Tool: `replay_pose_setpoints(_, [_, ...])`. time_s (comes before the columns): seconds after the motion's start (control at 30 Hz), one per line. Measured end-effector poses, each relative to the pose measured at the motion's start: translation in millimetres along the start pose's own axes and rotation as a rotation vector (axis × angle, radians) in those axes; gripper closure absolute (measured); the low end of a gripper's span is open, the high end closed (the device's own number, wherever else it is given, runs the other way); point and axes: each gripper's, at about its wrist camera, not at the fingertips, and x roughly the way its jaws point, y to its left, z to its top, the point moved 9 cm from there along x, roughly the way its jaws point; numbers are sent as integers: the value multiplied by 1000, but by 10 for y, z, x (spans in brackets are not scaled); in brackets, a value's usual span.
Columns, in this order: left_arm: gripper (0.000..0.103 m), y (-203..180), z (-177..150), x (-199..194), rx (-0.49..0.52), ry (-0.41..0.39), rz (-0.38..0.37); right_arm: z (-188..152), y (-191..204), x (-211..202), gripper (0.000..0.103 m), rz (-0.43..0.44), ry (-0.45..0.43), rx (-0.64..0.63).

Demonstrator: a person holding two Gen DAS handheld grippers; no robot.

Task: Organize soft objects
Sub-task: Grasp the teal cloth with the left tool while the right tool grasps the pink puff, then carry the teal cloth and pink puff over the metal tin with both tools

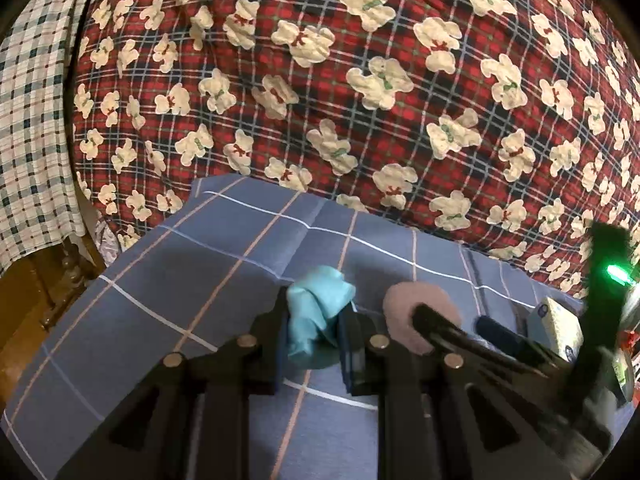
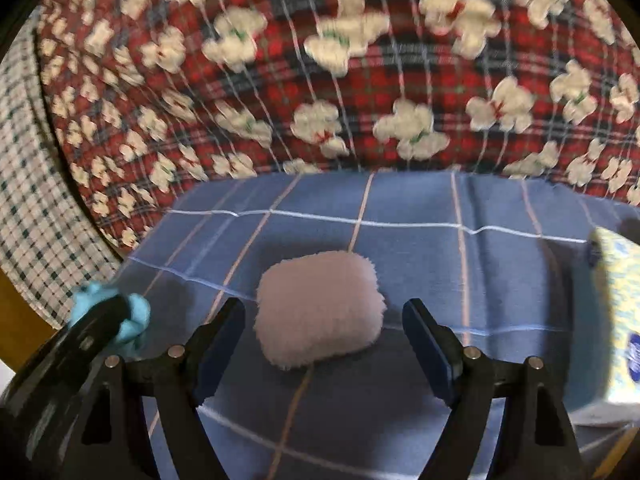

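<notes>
At the centre of the right wrist view, the pad (image 2: 320, 310) lies on the blue sheet (image 2: 420, 248) between the wide-open right gripper (image 2: 324, 326); light and squashy, best pinched across its sides. The left gripper (image 1: 313, 328) clamps the cloth (image 1: 316, 312).

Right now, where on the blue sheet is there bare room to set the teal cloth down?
Left of the teal cloth, bare blue checked sheet runs to the bed edge. Right is crowded: fluffy pink pad between the open right gripper, then the tissue pack.

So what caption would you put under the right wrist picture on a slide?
Open right gripper straddling a fluffy pink pad on the blue checked cloth, its jaws clear of the pad.
</notes>
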Motion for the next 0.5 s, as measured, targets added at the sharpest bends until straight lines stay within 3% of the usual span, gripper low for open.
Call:
replay_pose_setpoints(0.2, [84, -13, -6, 26, 20, 6, 28, -19, 28, 321, 23, 13, 116, 15])
replay_pose_setpoints(0.27, [84, -21, -12, 33, 23, 9, 31, -8, 66, 314, 44, 16, 111, -2])
replay_pose_setpoints(0.3, [84, -28, -16, 32, 27, 9, 33, -5, 72, 316, 50, 20, 108, -6])
replay_pose_setpoints(0.4, [84, -65, -14, 10, 72, -12, 70, -11, 91, 271, 65, 39, 96, -24])
replay_pose_setpoints(0.5, [84, -91, 10, -27, 95, -40, 81, 9, 112, 106, 69, 65, 36, -43])
